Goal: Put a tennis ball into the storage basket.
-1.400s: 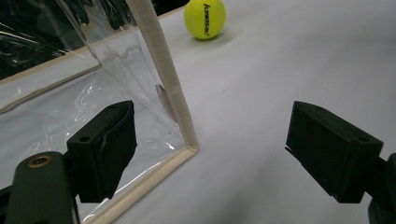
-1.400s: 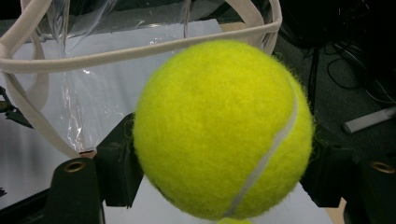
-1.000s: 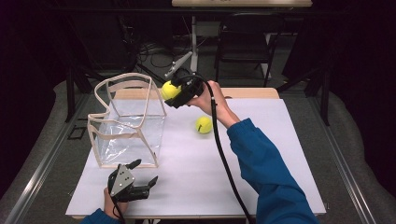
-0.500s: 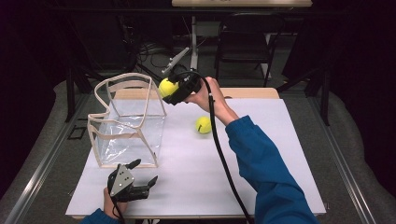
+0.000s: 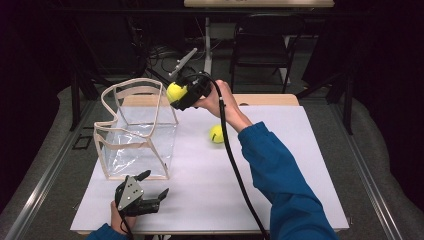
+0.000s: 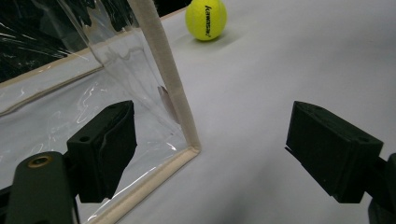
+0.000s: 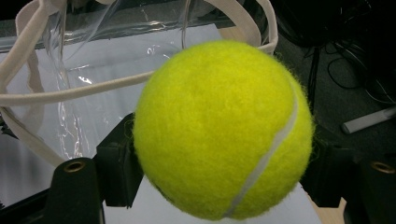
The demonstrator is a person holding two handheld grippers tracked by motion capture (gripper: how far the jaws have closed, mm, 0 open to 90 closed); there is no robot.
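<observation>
My right gripper (image 5: 181,95) is shut on a yellow tennis ball (image 5: 175,92), held in the air at the right rim of a clear plastic bag with beige trim (image 5: 135,131). In the right gripper view the ball (image 7: 223,128) sits between the jaws, with the bag's open top (image 7: 70,88) just beyond. A second tennis ball (image 5: 216,133) lies on the white table to the right of the bag. My left gripper (image 5: 154,186) rests open near the table's front edge, jaws spread wide beside the bag's near corner (image 6: 180,112); the loose ball (image 6: 206,18) lies farther off.
The white table top (image 5: 280,150) spreads out right of the bag. Behind the table stand a dark chair (image 5: 260,50), metal stands and cables on the floor. A black cable (image 5: 235,165) trails from the right gripper along the blue sleeve.
The right gripper with its ball has shifted slightly left, closer over the bag's rim. The left gripper has stayed where it was.
</observation>
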